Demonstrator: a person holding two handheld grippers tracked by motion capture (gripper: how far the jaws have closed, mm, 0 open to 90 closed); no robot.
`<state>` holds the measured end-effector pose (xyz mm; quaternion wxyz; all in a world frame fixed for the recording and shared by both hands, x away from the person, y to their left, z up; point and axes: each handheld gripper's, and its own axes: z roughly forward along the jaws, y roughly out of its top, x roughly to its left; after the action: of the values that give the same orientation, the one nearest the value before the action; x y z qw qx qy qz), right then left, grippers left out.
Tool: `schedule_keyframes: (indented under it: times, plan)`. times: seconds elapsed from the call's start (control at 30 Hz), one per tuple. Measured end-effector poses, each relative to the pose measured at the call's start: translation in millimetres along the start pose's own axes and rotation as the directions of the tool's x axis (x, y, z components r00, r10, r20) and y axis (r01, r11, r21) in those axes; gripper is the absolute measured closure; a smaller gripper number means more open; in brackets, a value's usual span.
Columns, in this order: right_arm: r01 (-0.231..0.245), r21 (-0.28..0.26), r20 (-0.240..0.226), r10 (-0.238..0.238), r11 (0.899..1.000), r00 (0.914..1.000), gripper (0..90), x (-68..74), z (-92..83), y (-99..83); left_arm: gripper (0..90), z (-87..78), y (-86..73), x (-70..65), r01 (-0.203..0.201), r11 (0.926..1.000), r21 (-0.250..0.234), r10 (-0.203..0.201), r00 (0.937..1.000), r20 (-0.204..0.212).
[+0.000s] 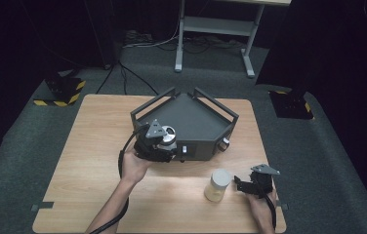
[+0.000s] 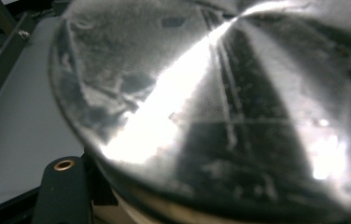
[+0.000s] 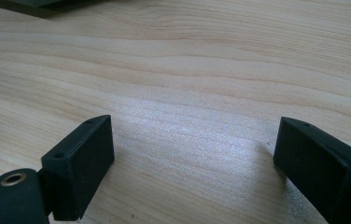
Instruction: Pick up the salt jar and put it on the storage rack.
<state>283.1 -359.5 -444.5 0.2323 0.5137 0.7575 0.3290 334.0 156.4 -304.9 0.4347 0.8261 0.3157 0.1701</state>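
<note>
Steel lid: a shiny metal cap (image 2: pixel 220 107) sat close before the camera in your left gripper view, reflecting the lamps.
Left gripper (image 1: pixel 164 145): you had it clamped on a metal-lidded jar (image 1: pixel 168 136), held at the near-left edge of the dark grey railed tray (image 1: pixel 206 122).
Right gripper (image 3: pixel 192 154): your jaws stood wide with nothing between them — only bare wood of the table (image 3: pixel 187 70) lay ahead.
Second jar (image 1: pixel 217 185): a pale, frosted jar stood upright on the table just left of your right gripper, apart from it.
Risk: the held jar could have clipped the tray's rail — a tilt in your grip might have let it slip.
Risk, right side: an inward sweep could have toppled the pale jar.
</note>
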Motion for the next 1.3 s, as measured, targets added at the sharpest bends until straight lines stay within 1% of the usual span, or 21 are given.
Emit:
schedule_keyframes:
  times: [0.03,0.1,0.23,0.3,0.37,0.43,0.47,0.53,0.57,0.6,0.67,0.7,0.77,0.8,0.87,0.93,0.97,1.0,1.1,1.3]
  plan:
    - [0.000,0.000,0.000,0.000,1.000,1.0000,11.9,0.0,0.0,0.0,30.8,0.0,0.0,0.0,0.000,1.0000,0.000,0.000,1.0000,0.000]
    - [0.000,0.000,-0.001,0.000,1.000,1.0000,12.0,-0.1,0.0,0.0,30.8,1.8,6.4,4.0,0.006,1.0000,-0.001,-0.006,1.0000,-0.002]
    - [0.000,0.000,0.000,0.000,1.000,1.0000,12.0,0.0,0.0,0.0,30.8,6.5,16.1,8.6,0.003,1.0000,0.005,-0.003,0.9999,-0.014]
    - [0.000,0.000,0.000,0.000,1.000,1.0000,12.0,0.0,0.0,0.0,30.8,7.8,18.1,9.8,0.004,1.0000,0.005,-0.004,0.9999,-0.016]
    - [0.000,0.000,0.000,0.000,1.000,1.0000,12.0,0.0,0.0,0.0,30.8,12.2,25.3,13.3,0.001,0.9999,0.014,-0.001,0.9997,-0.025]
    - [0.000,0.000,0.000,0.000,1.000,1.0000,12.0,0.0,0.0,0.0,30.8,13.5,27.4,14.0,0.001,0.9999,0.015,0.000,0.9996,-0.029]
    - [0.000,0.000,0.000,0.000,1.000,1.0000,12.0,0.0,0.0,0.0,30.8,16.5,30.7,17.3,0.009,0.9999,0.013,-0.009,0.9994,-0.033]
    - [0.000,0.000,0.000,0.000,1.000,1.0000,11.9,0.0,0.0,0.0,30.8,17.7,31.8,17.8,0.011,0.9999,0.010,-0.011,0.9992,-0.038]
    - [0.000,0.000,0.000,0.000,1.000,1.0000,12.0,0.0,0.0,0.0,30.8,22.0,35.8,20.7,0.020,0.9998,0.009,-0.019,0.9988,-0.045]
    - [0.001,-0.001,-0.001,-0.001,1.000,1.0000,12.0,-0.1,0.0,-0.1,30.8,22.0,35.8,20.7,0.020,0.9998,0.009,-0.019,0.9988,-0.045]
    - [0.000,0.000,0.000,0.000,1.000,1.0000,12.0,0.0,0.0,0.0,30.8,29.1,40.9,23.3,0.026,0.9996,0.013,-0.025,0.9977,-0.063]
    - [0.000,0.000,0.000,0.000,1.000,1.0000,12.0,0.0,0.0,0.0,30.8,29.1,40.9,23.3,0.026,0.9996,0.013,-0.025,0.9977,-0.063]
    - [0.001,-0.001,-0.001,-0.001,1.000,1.0000,11.9,-0.1,0.0,-0.1,30.8,37.8,45.4,24.8,0.026,0.9993,0.027,-0.024,0.9962,-0.083]
    - [0.001,-0.001,-0.001,-0.001,1.000,1.0000,11.9,-0.1,0.0,-0.1,30.8,37.8,45.4,24.8,0.026,0.9993,0.027,-0.024,0.9962,-0.083]
    - [0.001,-0.001,-0.001,-0.001,1.000,1.0000,11.9,-0.1,0.0,-0.1,30.8,46.8,47.3,27.6,0.039,0.9984,0.042,-0.035,0.9950,-0.093]
    - [0.001,-0.001,-0.001,-0.001,1.000,1.0000,11.9,-0.1,0.0,-0.1,30.7,49.3,47.4,28.4,0.035,0.9983,0.046,-0.030,0.9949,-0.096]
    - [0.001,-0.001,-0.001,-0.001,1.000,1.0000,11.9,-0.1,0.0,-0.1,30.7,54.0,46.7,29.8,0.043,0.9977,0.052,-0.038,0.9941,-0.101]
    - [0.001,-0.001,-0.001,-0.001,1.000,1.0000,11.9,-0.1,0.0,-0.1,30.7,54.0,46.7,29.8,0.043,0.9977,0.052,-0.038,0.9941,-0.101]
    - [0.001,-0.001,-0.001,-0.001,1.000,1.0000,11.9,-0.1,0.0,-0.1,30.8,61.4,46.1,30.4,0.045,0.9968,0.067,-0.036,0.9923,-0.119]
    - [0.001,-0.001,-0.001,-0.001,1.000,1.0000,11.9,-0.1,0.1,-0.1,30.7,66.1,45.0,33.0,0.051,0.9959,0.075,-0.042,0.9920,-0.119]
